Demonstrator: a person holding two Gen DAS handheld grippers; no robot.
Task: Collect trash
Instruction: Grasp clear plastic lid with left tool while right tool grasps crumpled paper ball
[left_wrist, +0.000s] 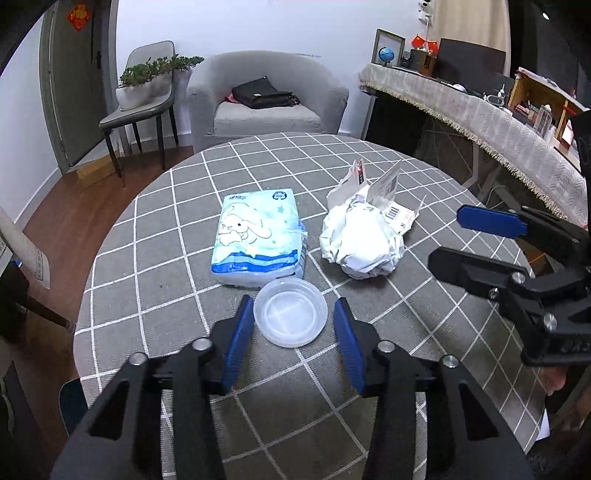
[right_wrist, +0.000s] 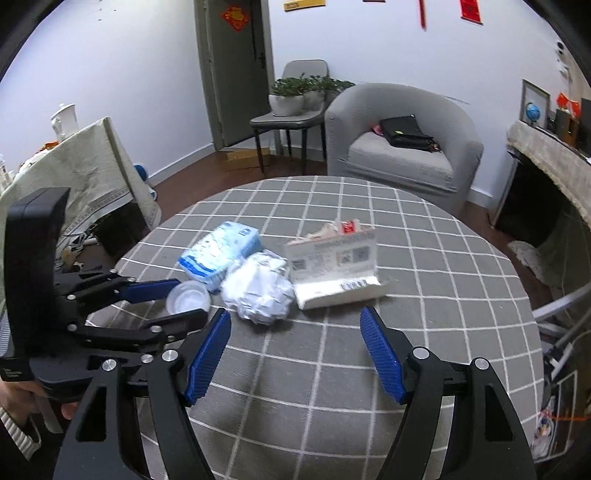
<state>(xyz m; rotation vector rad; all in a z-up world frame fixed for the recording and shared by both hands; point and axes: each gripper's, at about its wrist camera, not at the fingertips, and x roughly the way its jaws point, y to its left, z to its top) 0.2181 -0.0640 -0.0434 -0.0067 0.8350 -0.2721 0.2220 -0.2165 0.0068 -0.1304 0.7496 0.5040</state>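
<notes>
Two tools hang over the checked table. The left tool straddles a clear plastic lid, pads apart, not touching. The right tool gapes empty, near crumpled paper beside a tissue pack.

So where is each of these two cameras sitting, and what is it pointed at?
Left wrist: rides the left gripper, looking down at a clear lid between its open fingers; the right gripper shows at right.
Right wrist: rides the right gripper, open over bare tablecloth; a hand shows.
Shared: lid, tissue pack, crumpled paper.
</notes>
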